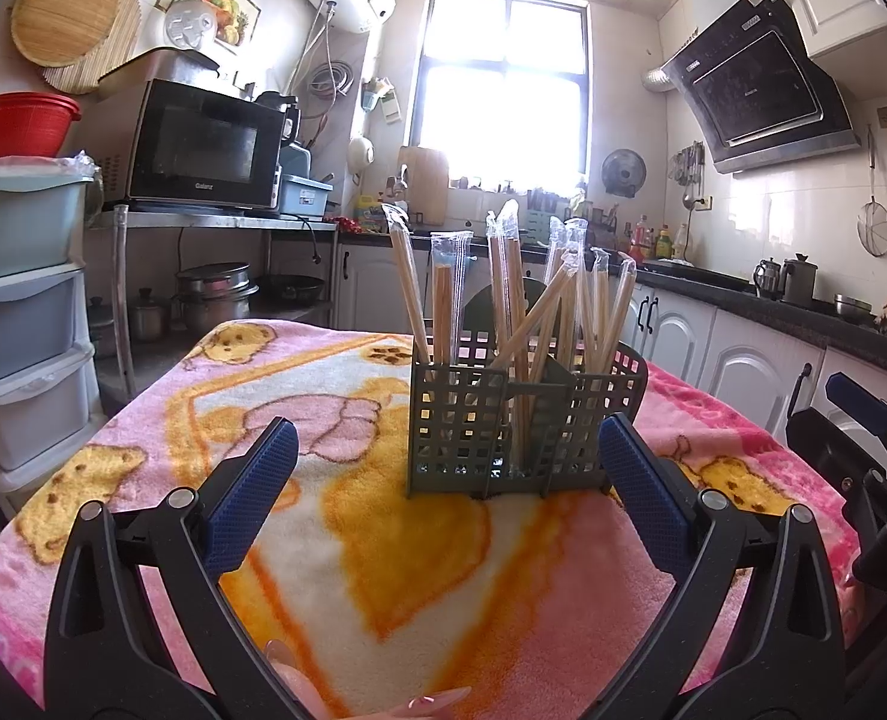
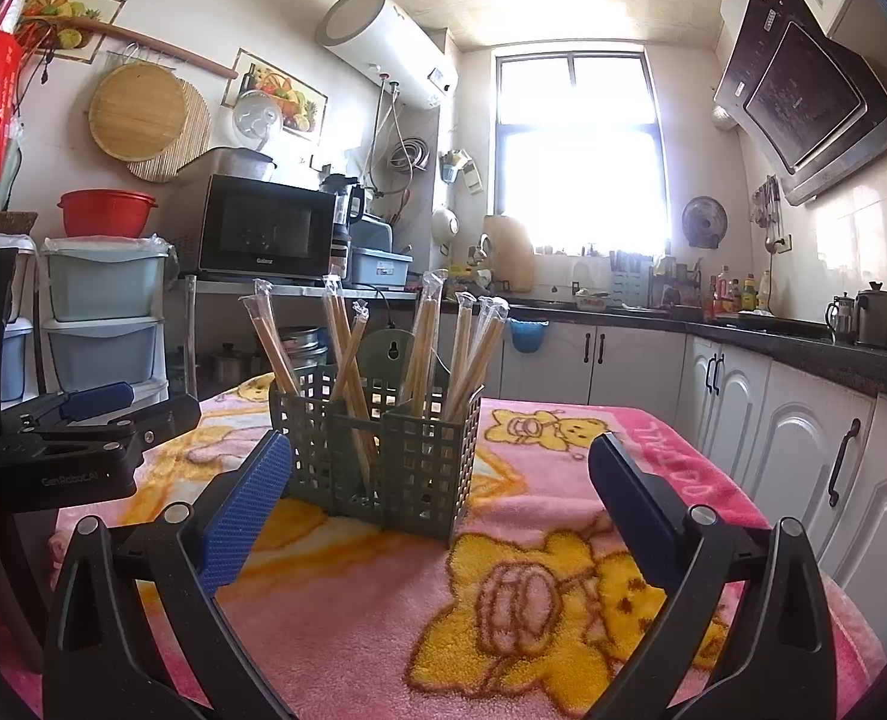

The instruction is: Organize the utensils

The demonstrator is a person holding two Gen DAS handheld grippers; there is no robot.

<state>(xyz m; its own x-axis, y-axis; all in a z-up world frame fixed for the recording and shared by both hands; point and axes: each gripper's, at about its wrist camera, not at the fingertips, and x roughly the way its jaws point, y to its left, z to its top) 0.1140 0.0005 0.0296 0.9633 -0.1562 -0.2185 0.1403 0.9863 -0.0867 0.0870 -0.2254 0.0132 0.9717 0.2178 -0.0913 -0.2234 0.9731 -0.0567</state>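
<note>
At the bottom of the left wrist view, the left gripper [image 1: 448,450] has its two blue-padded fingers spread wide and holds nothing. A fingertip [image 1: 437,701] of the person shows at the lower edge. In the right wrist view, the right gripper [image 2: 440,467] is spread wide too and is empty. Beyond both, in the middle of each frame, a grey-green utensil basket [image 1: 461,426] stands upright on the pink cartoon blanket [image 1: 383,552]. Wrapped chopsticks [image 1: 506,300] stand inside it, leaning in different directions. Further back, on the left of the frame, is a black microwave [image 1: 203,147], and a bright window [image 1: 503,84] is at the far wall.
</note>
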